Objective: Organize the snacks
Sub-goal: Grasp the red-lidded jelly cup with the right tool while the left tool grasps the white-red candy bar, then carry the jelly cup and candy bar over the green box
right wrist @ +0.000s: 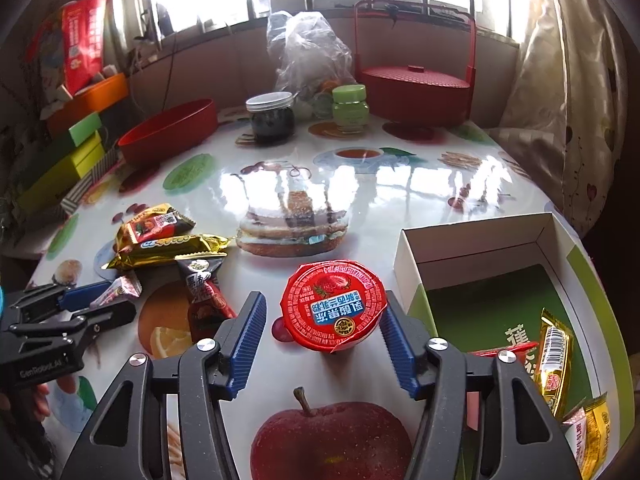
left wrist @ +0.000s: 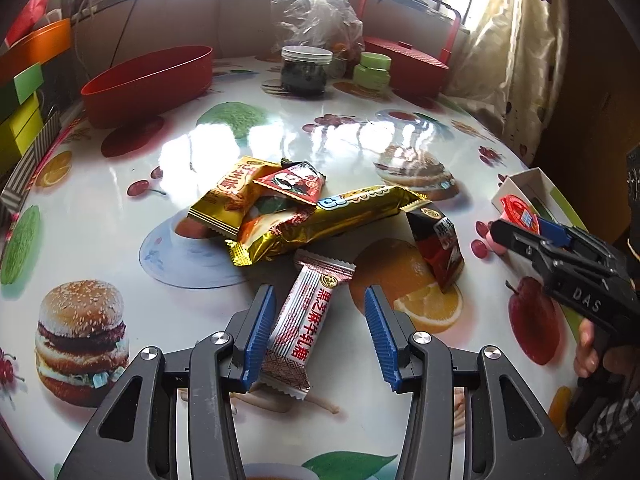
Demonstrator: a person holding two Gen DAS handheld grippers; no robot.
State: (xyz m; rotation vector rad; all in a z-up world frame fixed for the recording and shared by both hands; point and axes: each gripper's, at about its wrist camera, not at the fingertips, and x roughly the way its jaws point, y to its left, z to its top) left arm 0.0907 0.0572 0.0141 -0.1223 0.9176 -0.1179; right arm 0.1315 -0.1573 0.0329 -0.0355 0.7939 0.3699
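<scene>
A white and pink candy wrapper (left wrist: 298, 320) lies flat on the fruit-printed table (left wrist: 120, 208) between the fingers of my left gripper (left wrist: 319, 296), which is open; the right pad stands clear of it. Beyond it lies a pile of gold and red snack packets (left wrist: 280, 208) and a black and red packet (left wrist: 438, 248). A cup with a red foil lid (right wrist: 332, 304) stands between the jaws of my right gripper (right wrist: 323, 300). Its right pad is at the cup's side and the left pad is apart, so it is open. An open white and green box (right wrist: 480, 240) to the right holds several packets.
At the back stand a red oval bowl (left wrist: 148, 80), a dark-filled jar (left wrist: 306, 70), a green jar (left wrist: 374, 70), a clear plastic bag (left wrist: 316, 8) and a red lidded basket with a handle (right wrist: 412, 88). Coloured boxes (right wrist: 76, 152) line the left edge.
</scene>
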